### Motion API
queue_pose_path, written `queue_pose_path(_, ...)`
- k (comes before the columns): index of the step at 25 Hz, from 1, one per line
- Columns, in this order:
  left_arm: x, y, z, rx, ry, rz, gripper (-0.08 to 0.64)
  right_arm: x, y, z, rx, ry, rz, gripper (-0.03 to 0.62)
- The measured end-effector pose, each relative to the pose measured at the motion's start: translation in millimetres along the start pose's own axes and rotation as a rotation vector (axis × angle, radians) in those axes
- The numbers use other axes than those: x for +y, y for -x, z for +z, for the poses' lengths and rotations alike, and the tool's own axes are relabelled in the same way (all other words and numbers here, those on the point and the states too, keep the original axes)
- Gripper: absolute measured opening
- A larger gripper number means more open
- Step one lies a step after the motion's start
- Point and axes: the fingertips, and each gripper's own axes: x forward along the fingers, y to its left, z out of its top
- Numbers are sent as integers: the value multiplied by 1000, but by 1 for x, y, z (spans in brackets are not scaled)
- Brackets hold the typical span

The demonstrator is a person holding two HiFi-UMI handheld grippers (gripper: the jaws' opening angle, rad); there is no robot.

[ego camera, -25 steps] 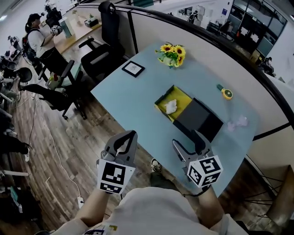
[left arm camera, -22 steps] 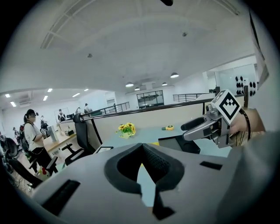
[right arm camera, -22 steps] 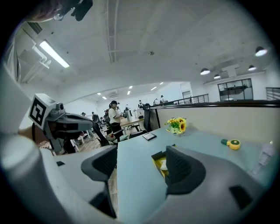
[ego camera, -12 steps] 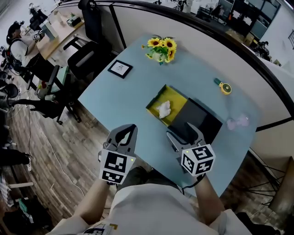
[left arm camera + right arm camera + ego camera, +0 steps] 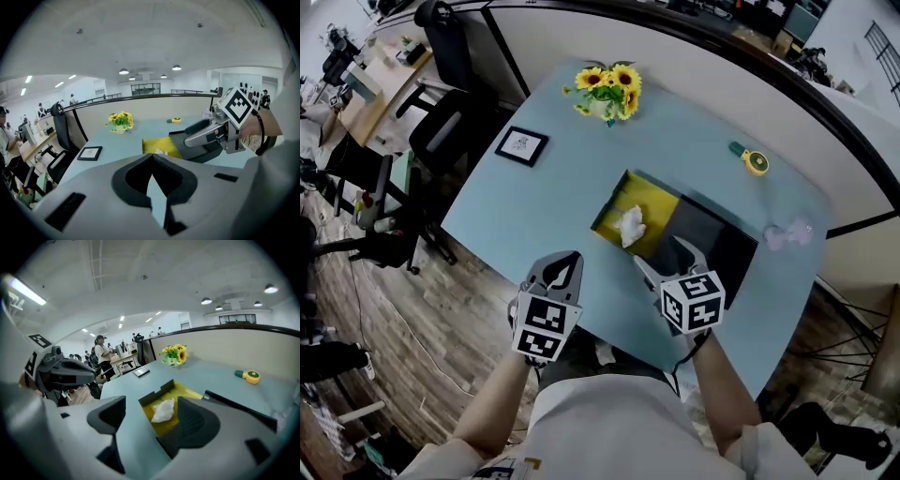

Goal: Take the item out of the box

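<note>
Part of the black lid [image 5: 717,234] is hidden behind the right gripper [image 5: 661,251] in the head view, so its near edge cannot be seen. The lid lies flat, right beside the box [image 5: 661,199]. In the right gripper view, one jaw covers the box's near right corner. Past the lid, away from the box, lies a small pale pink thing [image 5: 787,233]. It is too blurry to tell what it is. In the head view the marker cubes [image 5: 692,302] cover most of the person's hands.

No words can be read. The small framed picture [image 5: 522,145], far left of the box, has print too tiny to make out. The cubes bear only black and white squares.

The item [image 5: 630,226] is white and crumpled, like a ball of paper or cloth. Which one it is cannot be told. It lies inside the box, on its yellow floor, and nothing touches it.

The right gripper is at the near side of the box. Its jaws stand wide apart and hold nothing. In its own view the item shows between them, but farther off.

The left gripper [image 5: 570,257] is near and to the left of the box, over the blue table [image 5: 544,202]. Its jaws are closed tip to tip, with nothing between them.
</note>
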Motion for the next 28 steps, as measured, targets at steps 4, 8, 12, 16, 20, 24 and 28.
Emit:
queue_pose_path(4, 23, -23, -12, 39, -27, -60, 3, -4, -32, -3, 46, -22, -54, 337)
queue_pose_path(8, 41, -48, -27, 65, -37, -113, 3, -10, -63, -8, 89, -34, -97, 337)
queue_pose_path(12, 54, -70, -41, 87, -25, -160, 3, -19, -91, -18, 167, -14, -149, 337)
queue_pose_path(16, 61, -86, -53, 104, -30, -202, 3, -24, -117, -29, 233, -13, -177, 337)
queue_pose_path(20, 69, -98, -61, 112, -41, -231, 3, -33, -136, -40, 305, -31, -201, 339)
queue_pose_path(24, 80, -101, -66, 117, -42, -240, 3, -37, -145, -54, 393, -3, -232, 310)
queue_pose_path(28, 87, -98, -71, 116, -42, -242, 3, -41, -151, -66, 464, 115, -272, 253)
